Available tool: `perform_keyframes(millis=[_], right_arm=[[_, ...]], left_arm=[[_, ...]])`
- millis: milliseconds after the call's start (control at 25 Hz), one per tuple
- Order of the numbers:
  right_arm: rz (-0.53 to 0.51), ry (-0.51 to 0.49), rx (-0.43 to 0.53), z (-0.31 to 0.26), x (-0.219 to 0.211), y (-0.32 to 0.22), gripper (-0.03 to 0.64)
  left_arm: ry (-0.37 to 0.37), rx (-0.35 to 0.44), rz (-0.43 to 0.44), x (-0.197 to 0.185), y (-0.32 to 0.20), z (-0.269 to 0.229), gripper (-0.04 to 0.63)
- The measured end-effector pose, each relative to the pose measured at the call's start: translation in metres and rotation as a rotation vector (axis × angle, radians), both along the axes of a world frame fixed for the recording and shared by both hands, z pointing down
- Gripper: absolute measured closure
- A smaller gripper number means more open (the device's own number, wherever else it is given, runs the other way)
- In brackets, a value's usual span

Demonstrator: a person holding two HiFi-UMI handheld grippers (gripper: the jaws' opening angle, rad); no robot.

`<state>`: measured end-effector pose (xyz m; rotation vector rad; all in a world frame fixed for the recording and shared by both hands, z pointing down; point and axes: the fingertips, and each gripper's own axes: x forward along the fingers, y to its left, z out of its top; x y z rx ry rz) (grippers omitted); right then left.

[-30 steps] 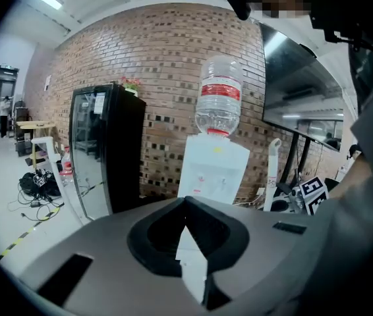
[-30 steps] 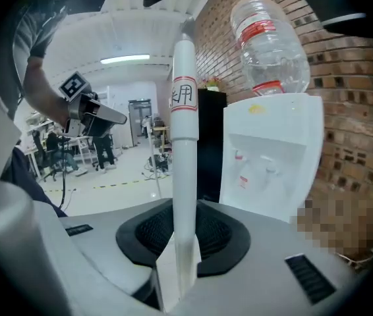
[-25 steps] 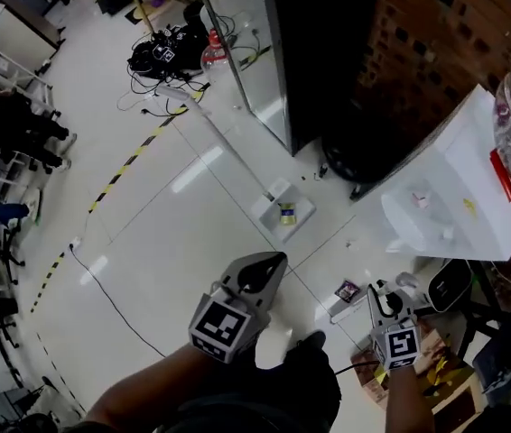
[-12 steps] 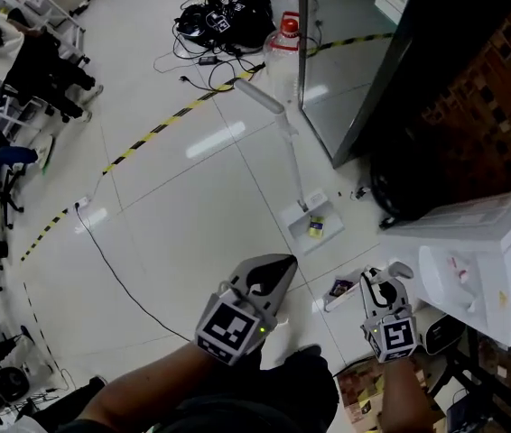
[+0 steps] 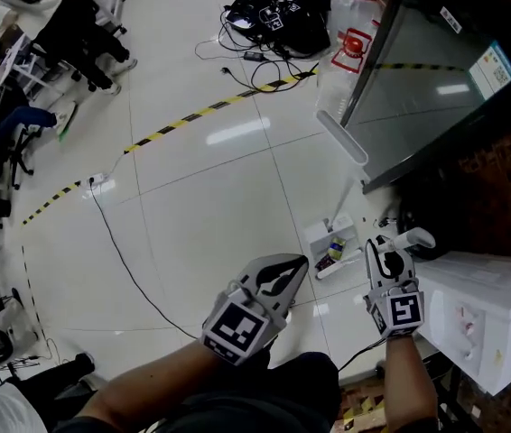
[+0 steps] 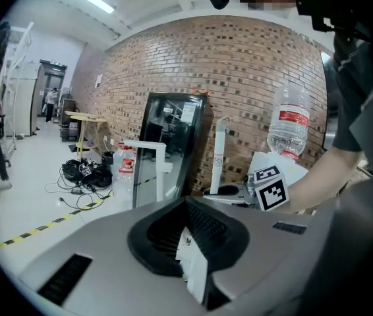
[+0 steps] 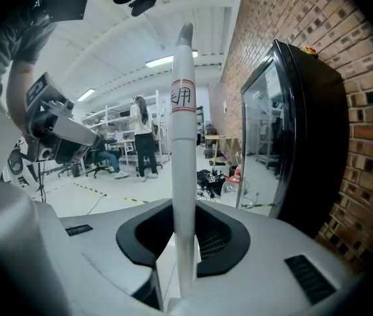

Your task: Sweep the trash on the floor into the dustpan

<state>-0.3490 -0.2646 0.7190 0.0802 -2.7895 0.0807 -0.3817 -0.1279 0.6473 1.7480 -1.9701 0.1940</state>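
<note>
The right gripper (image 5: 382, 256) was clenched on the white broom handle (image 7: 183, 143). Its own view showed the pole standing upright between the two jaws, with a red-banded label high on the shaft. In the head view this gripper sat just beside the dustpan (image 5: 317, 234), on the side nearest the person. The broom head (image 5: 340, 265) lay on the floor between the gripper and the pan, touching or almost touching the pan's near edge.

The left gripper (image 5: 284, 269) was clenched with nothing between its jaws, the tips meeting in its own view. It hung over bare tile near the dustpan, on the person's left of it and apart from it.

The dustpan was white and rested flat on the white tiled floor (image 5: 201, 224). Its long handle (image 5: 341, 140) rose away from the person. One piece of trash (image 5: 335, 247), a small yellow-and-blue item, lay inside the pan. A few specks on the floor beyond the pan were too small to identify.

A black cabinet with a glass door (image 5: 436, 88) stood just past the dustpan's handle. Red-capped water jugs (image 5: 355, 41) stood beyond the dustpan beside that cabinet. A tangle of black cables (image 5: 274, 16) lay further off. Yellow-and-black floor tape (image 5: 192, 115) ran across the tiles well away from the dustpan. A thin black cord (image 5: 125, 260) trailed over the floor to the person's left of the pan. A white appliance (image 5: 481, 318) stood near the pan on the person's right.
</note>
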Motion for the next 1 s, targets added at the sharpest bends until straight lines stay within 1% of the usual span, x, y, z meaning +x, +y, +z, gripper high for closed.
perform_keyframes(millis=[120, 200, 280, 440, 560, 640, 720, 840, 1000], right_arm=[[0.006, -0.020, 0.025, -0.008, -0.031, -0.010, 0.525], [0.010, -0.019, 0.047, -0.012, -0.038, -0.012, 0.525], [0.023, -0.010, 0.056, -0.014, -0.034, -0.012, 0.523], [0.067, 0.011, 0.054, -0.030, -0.008, -0.009, 0.525], [0.113, 0.007, 0.057, -0.051, 0.018, -0.006, 0.525], [0.169, -0.014, 0.050, -0.071, 0.040, -0.010, 0.525], [0.204, -0.038, 0.050, -0.097, 0.063, -0.013, 0.525], [0.254, -0.096, 0.044, -0.145, 0.105, -0.016, 0.525], [0.345, -0.209, 0.035, -0.216, 0.178, -0.024, 0.523]], left_arm=[[0.008, -0.001, -0.027, -0.024, 0.000, 0.004, 0.591], [0.015, 0.005, -0.042, -0.032, 0.005, 0.003, 0.591], [0.018, 0.012, -0.043, -0.032, 0.011, 0.003, 0.591], [0.023, 0.018, -0.034, -0.023, 0.015, -0.007, 0.591], [0.019, 0.033, -0.013, -0.017, 0.015, -0.022, 0.591], [0.016, 0.046, 0.009, -0.009, 0.011, -0.035, 0.591], [0.014, 0.062, 0.026, 0.003, 0.004, -0.052, 0.591], [-0.004, 0.074, 0.071, 0.036, -0.016, -0.081, 0.591], [-0.055, 0.121, 0.158, 0.100, -0.051, -0.133, 0.591]])
